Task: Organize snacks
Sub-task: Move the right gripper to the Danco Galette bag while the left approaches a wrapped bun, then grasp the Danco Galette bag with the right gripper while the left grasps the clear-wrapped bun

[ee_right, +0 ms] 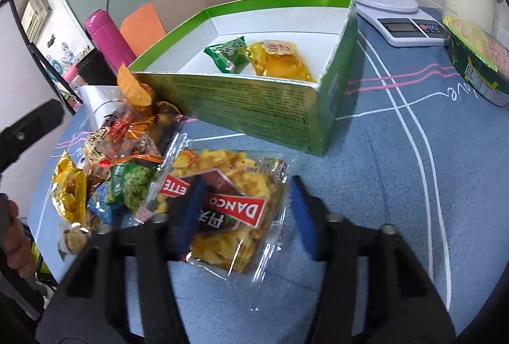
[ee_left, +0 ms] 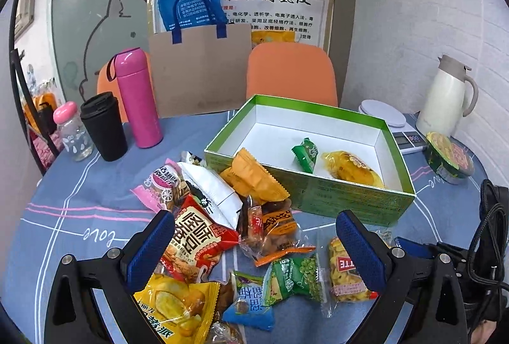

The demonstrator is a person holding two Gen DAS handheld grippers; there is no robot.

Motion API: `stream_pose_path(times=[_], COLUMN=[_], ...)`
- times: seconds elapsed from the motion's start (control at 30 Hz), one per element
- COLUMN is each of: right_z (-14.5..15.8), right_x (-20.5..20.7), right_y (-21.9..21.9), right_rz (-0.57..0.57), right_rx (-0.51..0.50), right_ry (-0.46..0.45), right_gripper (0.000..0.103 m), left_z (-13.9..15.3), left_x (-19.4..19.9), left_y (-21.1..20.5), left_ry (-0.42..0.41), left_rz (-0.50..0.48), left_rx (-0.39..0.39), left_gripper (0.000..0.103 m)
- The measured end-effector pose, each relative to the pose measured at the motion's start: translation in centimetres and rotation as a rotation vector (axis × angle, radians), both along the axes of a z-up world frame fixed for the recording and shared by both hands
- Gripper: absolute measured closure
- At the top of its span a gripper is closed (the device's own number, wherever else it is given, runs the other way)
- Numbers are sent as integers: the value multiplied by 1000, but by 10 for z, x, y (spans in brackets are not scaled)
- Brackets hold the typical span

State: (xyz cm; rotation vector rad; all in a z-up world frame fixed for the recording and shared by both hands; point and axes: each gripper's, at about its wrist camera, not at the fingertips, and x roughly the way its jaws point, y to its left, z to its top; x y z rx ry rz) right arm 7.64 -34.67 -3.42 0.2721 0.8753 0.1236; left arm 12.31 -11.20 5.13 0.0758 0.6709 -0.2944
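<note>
Green box (ee_left: 321,194) on blue tablecloth (ee_left: 79,185), open-topped, holding two packets: one green snack packet (ee_left: 306,154) and one yellow cake packet (ee_left: 351,167), side by side and touching in the right wrist view.

Loose pile of snacks just left of and in front of the box: at least nine packets countable, among them one red packet (ee_left: 197,239), one white packet (ee_left: 211,188), one orange packet (ee_left: 254,175) leaning on the box wall, one green pea packet (ee_left: 296,277), one blue packet (ee_left: 249,306).

Left gripper (ee_left: 254,251): jaws wide apart, empty, above the pile.

Right gripper (ee_right: 245,210): jaws apart, straddling one clear packet of yellow crisps (ee_right: 232,210); left pad touching or overlapping the wrapper, grip not closed.

Beyond the box: one pink flask (ee_left: 136,99), one black cup (ee_left: 103,126), one small clear bottle (ee_left: 71,131), one white jug (ee_left: 448,96), one kitchen scale (ee_right: 400,16), one noodle bowl (ee_left: 450,158), two orange chairs (ee_left: 291,73).
</note>
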Motion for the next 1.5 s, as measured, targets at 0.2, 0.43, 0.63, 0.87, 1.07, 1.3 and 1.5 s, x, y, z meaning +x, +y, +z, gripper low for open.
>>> stream_pose_path(times=[0.2,0.43,0.63,0.87,1.07,1.3,1.5], right_z=[1,5,15,5,-4,-7,-8], right_x=[-21,-56,-42,-22,-25,-59,-49], right_y=[13,23,27,71,69,76,86], right_rz=[58,128,152,343,377,371,337], right_rx=[-5,-21,-103,-289,-182,-222,-229], right_ry=[10,-1,-84,-139,-62,-46,-47], right_gripper=[56,54,16,9,7,7,7], left_z=[-6,-14,-24,-34,-56,-70,-81], left_x=[-1,-4,-29,-77,-86,-70,-58], left_y=[1,4,32,82,97,80,80], left_ry=[16,44,114,155,230,291,334], left_rz=[-1,-7,-22,-11,-50,-151,-151], left_rx=[9,23,-2,5,-33,-102,-127], left_gripper=[0,0,0,0,0,8,39])
